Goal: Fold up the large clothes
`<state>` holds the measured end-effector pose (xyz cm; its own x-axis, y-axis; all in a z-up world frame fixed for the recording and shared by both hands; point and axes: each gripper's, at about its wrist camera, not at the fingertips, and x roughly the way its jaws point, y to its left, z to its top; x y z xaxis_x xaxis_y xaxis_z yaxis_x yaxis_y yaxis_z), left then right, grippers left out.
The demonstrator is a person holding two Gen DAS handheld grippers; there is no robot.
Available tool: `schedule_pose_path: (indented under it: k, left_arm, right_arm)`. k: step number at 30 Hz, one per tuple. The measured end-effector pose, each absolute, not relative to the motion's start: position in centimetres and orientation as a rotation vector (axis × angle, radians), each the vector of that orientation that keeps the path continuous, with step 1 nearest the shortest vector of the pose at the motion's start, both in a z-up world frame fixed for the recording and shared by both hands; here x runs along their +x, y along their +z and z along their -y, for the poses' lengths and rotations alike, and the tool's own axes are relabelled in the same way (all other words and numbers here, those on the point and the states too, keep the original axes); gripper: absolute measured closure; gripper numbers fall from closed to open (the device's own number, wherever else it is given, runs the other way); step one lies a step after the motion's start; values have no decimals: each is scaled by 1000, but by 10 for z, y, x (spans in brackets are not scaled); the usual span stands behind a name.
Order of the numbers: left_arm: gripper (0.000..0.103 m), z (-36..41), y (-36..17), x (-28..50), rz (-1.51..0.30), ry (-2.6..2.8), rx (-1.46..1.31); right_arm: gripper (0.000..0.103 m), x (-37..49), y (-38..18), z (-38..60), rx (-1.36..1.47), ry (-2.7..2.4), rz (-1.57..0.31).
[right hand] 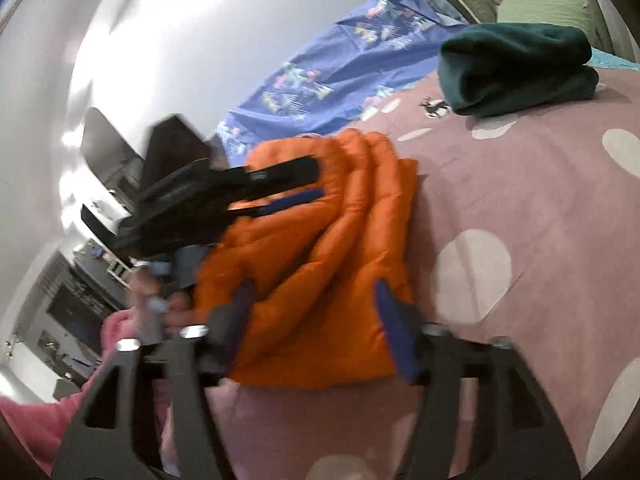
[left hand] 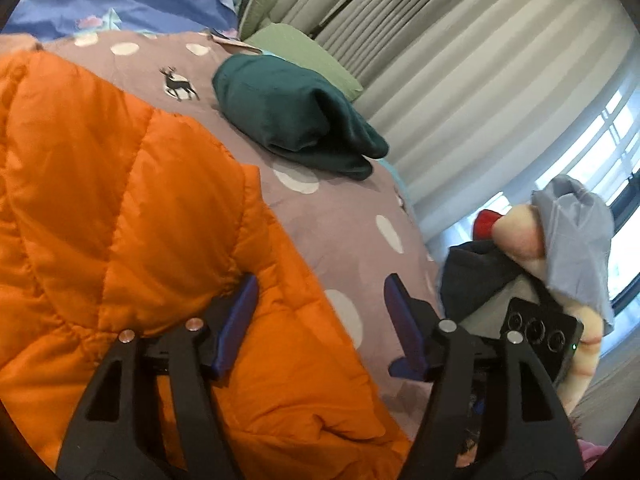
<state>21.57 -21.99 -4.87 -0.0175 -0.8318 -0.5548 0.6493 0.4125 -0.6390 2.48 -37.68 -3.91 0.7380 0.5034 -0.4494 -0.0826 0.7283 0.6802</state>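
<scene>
With both the left tongs (left hand: pixel 320 320) and right tongs (right hand: pixel 316 316) standing apart and empty directly over the partly folded orange jacket (right hand: pixel 320 240) on the bed (right hand: pixel 520 200), the fold appeared mid-sequence, next requiring a fresh edge grasp.

Under my view lies the bed (left hand: pixel 340 220), covered in a mauve spread with pale dots and a small deer print (left hand: pixel 179 84). A blue patterned sheet (right hand: pixel 320 80) is bunched along its far edge, against the white wall (right hand: pixel 180 40). Green pillows (left hand: pixel 304 56) sit at the far corner, beside pleated grey curtains (left hand: pixel 460 80). A bright window (left hand: pixel 612 152) shows past them.
</scene>
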Motion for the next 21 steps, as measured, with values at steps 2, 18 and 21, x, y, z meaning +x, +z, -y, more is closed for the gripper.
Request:
schedule_pose_path:
  k: [2, 18, 21]
  left_arm:
    - [37, 221, -52, 213, -1052, -1197, -223]
    - [43, 199, -12, 207, -916, -1111, -165]
    - [40, 174, 9, 211, -816, -983, -78]
  right_arm:
    - [27, 28, -35, 371, 688, 394, -681]
    - [103, 23, -48, 367, 667, 146, -740]
    - [103, 15, -65, 383, 699, 104, -777]
